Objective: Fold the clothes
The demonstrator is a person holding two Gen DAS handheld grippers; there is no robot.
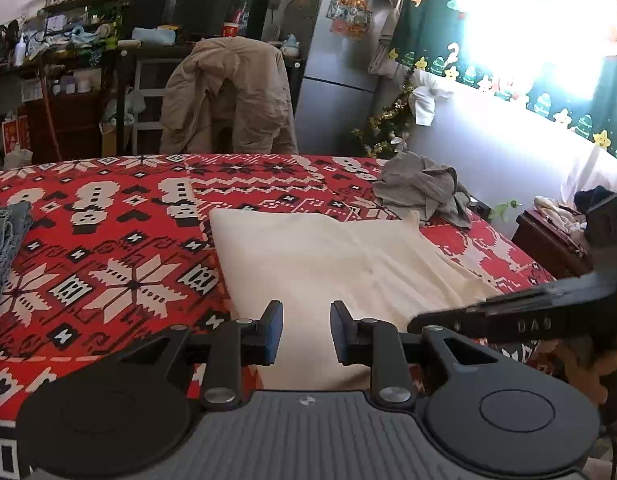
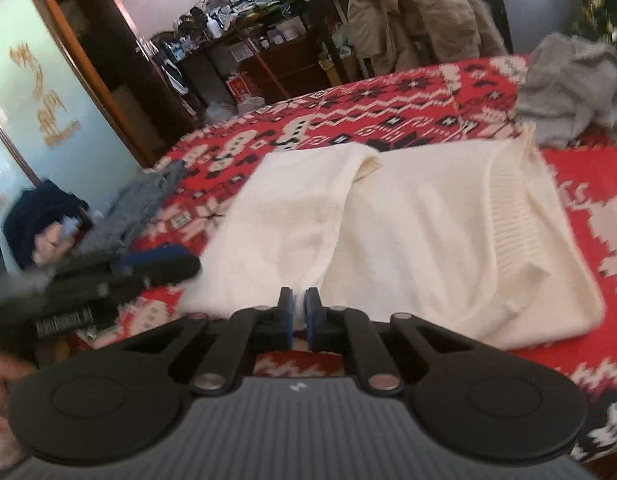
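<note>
I had the cream sweater (image 2: 428, 232) mid-frame in both views, laid on the red patterned bedspread (image 1: 108, 240), w/ its sleeves brought in over the body: in the right wrist view one sleeve crossed the chest toward upper centre, its ribbed cuff (image 2: 368, 166) showing, and a ribbed band ran down the right side. So it read as partly folded, narrowed to a rough rectangle but not yet halved into a compact stack, as far as I could judge.

My right gripper (image 2: 298, 308) was at bottom centre of its own view, jaws nearly together and pinching a bit of the sweater's near edge; white fabric showed between the blue pads (image 2: 286, 324). My left gripper (image 1: 306, 326) sat low centre of the left wrist view, jaws apart w/ nothing between them, hovering over the sweater's near part. The right tool also cut in from the right edge of that frame.

What was left, by my read: the sweater's last fold(s), then the crumpled grey garment (image 1: 424, 188) at upper right of the bedspread, clearly unfolded. A blue-grey denim-looking piece (image 1: 6, 240) lay at the left edge; looked flattish, but I couldn't tell if it was folded. Some dark clothes (image 2: 36, 216) sat far left in the right view, too blurred to judge.
</note>
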